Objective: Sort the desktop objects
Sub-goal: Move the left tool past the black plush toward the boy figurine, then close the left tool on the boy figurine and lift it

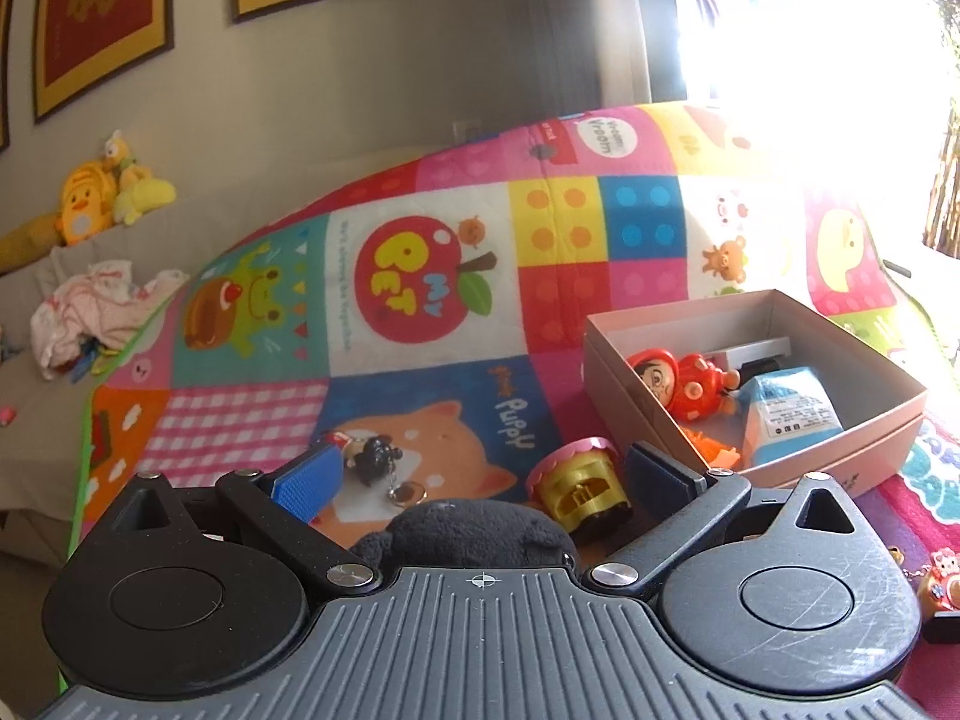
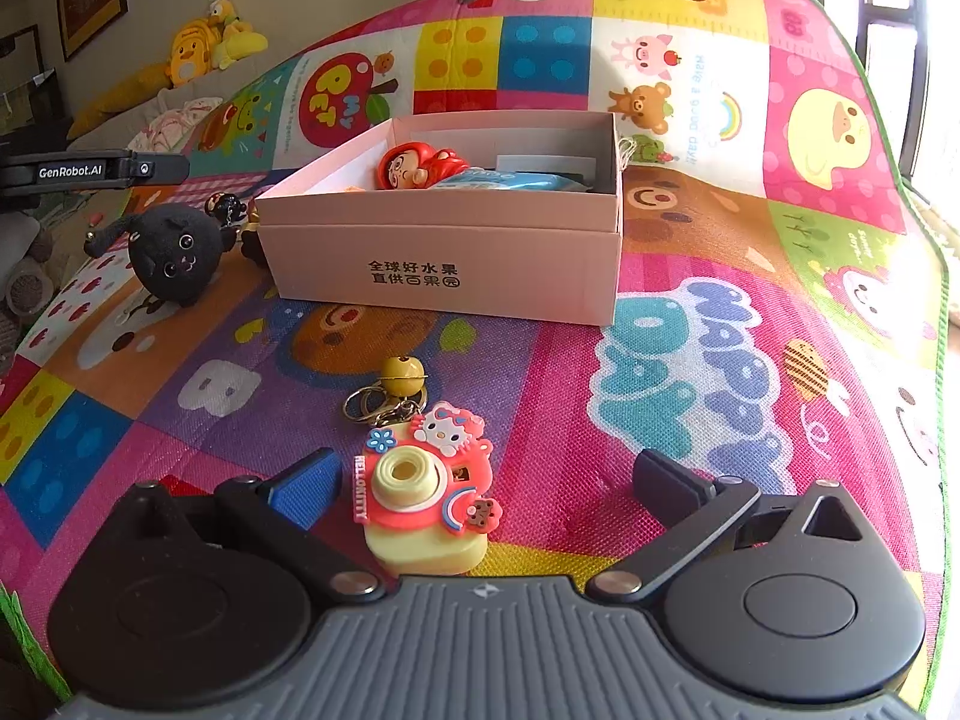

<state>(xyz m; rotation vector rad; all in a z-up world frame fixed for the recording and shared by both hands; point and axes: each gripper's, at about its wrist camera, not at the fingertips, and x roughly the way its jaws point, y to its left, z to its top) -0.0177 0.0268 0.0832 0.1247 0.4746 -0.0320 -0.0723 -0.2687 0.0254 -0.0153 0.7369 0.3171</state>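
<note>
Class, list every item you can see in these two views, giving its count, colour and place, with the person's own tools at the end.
Play mat: one, multicoloured patchwork, under everything.
Cardboard box: one, pale pink, open, mid-mat.
Doll figure: one, red, lying in the box.
Packet: one, blue and white, in the box beside the doll.
Black plush toy: one, black, on the mat left of the box, just ahead of the left gripper.
Toy camera keychain: one, red and cream, between the right gripper's fingers.
Bell: one, yellow, on the keychain's ring.
Small black keychain figure: one, on the mat.
Round toy: one, pink and gold, beside the box.
Plush toys: several, yellow, on the far sofa.
Left gripper: open.
Right gripper: open.
</note>
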